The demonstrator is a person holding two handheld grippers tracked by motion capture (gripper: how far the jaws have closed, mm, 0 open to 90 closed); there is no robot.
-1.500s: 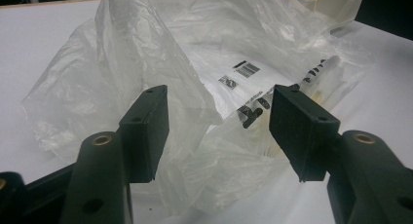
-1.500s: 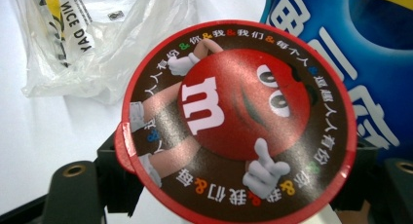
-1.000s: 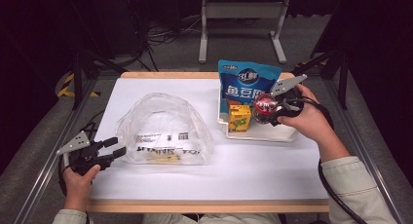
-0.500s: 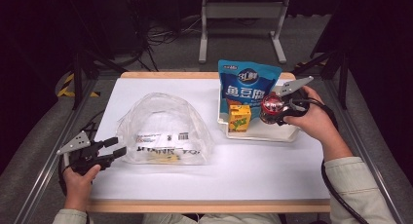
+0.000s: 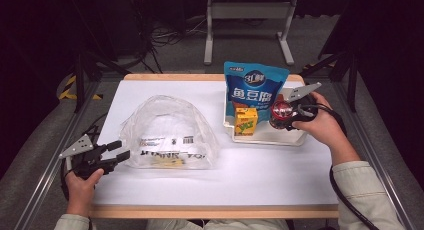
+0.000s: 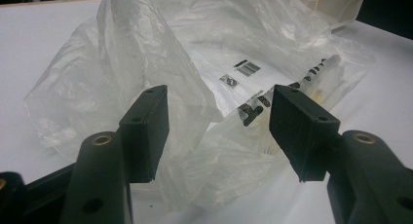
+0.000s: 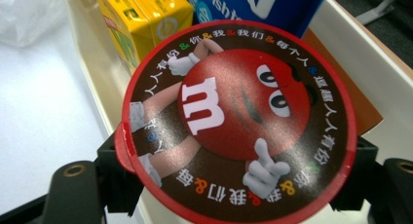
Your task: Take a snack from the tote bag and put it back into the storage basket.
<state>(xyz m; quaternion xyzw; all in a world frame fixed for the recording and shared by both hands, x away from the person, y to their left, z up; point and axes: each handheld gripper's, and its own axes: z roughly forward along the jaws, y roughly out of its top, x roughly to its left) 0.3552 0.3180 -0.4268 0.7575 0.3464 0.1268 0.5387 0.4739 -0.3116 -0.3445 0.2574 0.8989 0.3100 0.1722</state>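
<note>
A clear plastic bag [image 5: 170,132] with printed labels lies crumpled at the table's left centre. My left gripper [image 5: 120,150] sits open at the bag's left edge. In the left gripper view, the jaws [image 6: 219,131] stand apart with bag film [image 6: 204,53] between and beyond them, not pinched. My right gripper [image 5: 280,115] is shut on a round candy cup [image 5: 281,111] with a red lid, held low over the white tray [image 5: 270,139]. In the right gripper view the lid [image 7: 238,121] fills the space between the jaws [image 7: 238,185].
In the tray stand a yellow juice box [image 5: 246,121] and a blue snack pouch [image 5: 255,87], both just left of the cup; they also show as the juice box [image 7: 141,14] and pouch [image 7: 258,5]. The tray wall [image 7: 360,53] runs behind. White table cover spreads around.
My right gripper has sunk toward the tray with the candy cup and drifted slightly right. The left gripper and the bag have stayed put.
</note>
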